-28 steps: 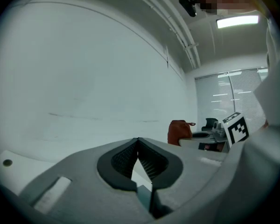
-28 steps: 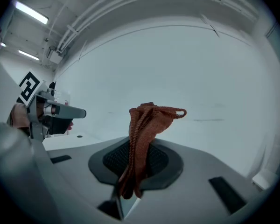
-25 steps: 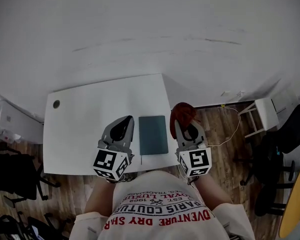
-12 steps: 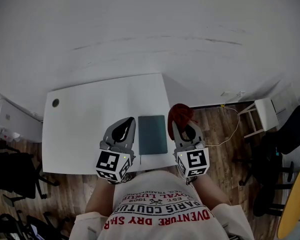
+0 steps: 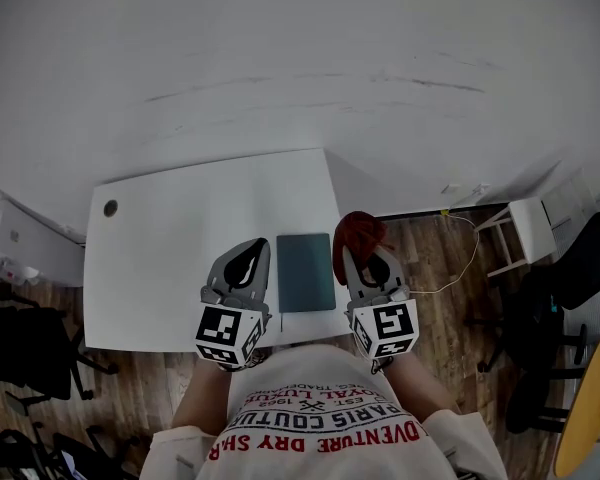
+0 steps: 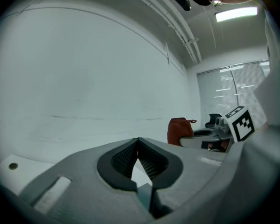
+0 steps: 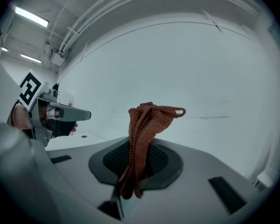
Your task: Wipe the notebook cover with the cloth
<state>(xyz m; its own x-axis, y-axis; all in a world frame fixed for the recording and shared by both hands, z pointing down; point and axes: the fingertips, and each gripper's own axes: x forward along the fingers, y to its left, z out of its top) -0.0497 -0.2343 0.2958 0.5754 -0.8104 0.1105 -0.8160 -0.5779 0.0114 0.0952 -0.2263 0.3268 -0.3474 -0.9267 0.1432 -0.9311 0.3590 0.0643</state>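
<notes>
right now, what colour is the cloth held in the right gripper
The cloth is rusty red-brown with a knitted texture; it shows clearest in the right gripper view.

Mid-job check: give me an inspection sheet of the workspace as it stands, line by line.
Surface: white table, with a round grommet near its far left corner.
Job's things: dark notebook closed, flat near the front edge; red-brown cloth in the right gripper's jaws, to the notebook's right.
Clutter: nothing seen.
Grippers: left gripper shut, empty; right gripper shut on the cloth.
Cables: thin cable on the floor, right of the table.
Surroundings: white wall, wooden floor, dark chairs at both sides.
</notes>
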